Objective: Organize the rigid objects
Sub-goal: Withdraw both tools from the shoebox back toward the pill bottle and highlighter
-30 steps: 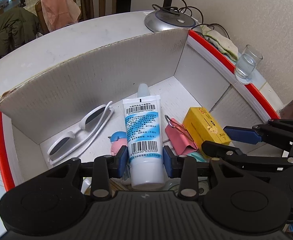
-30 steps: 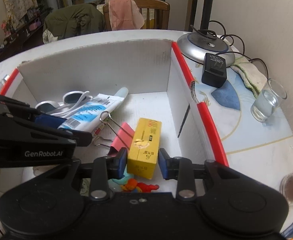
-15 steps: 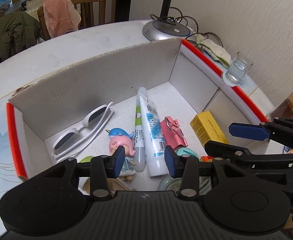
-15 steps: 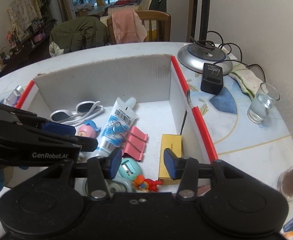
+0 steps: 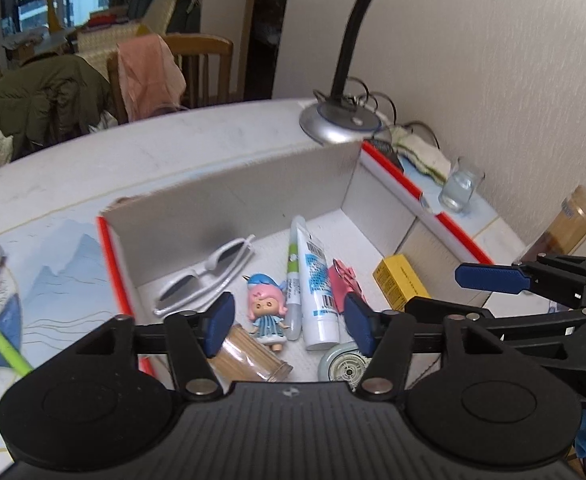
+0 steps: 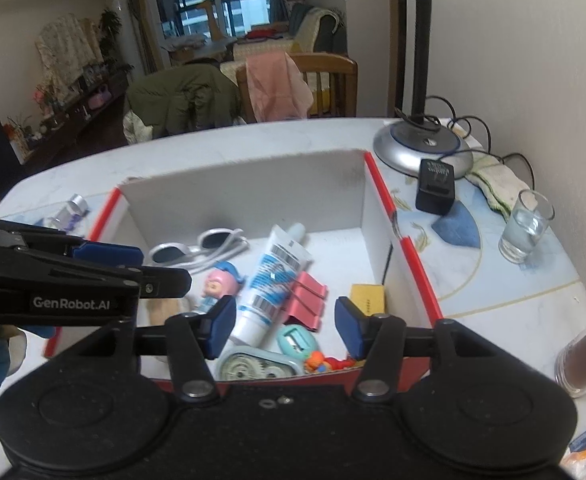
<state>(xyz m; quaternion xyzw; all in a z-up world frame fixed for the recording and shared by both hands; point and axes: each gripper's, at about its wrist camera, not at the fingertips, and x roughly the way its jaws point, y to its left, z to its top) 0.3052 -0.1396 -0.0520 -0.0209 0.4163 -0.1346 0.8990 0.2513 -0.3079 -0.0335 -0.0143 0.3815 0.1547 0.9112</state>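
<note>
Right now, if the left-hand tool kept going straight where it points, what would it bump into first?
Probably the white tube with blue print lying in the white cardboard box; the left gripper, fingers opening and empty, points at it, though depth is uncertain.

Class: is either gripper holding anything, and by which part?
Nothing is held. The left gripper and right gripper are opening, empty, above the box.

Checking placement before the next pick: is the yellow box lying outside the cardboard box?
No, the yellow box lies inside the cardboard box, on its floor near the right wall, beside the pink binder clip.
</note>
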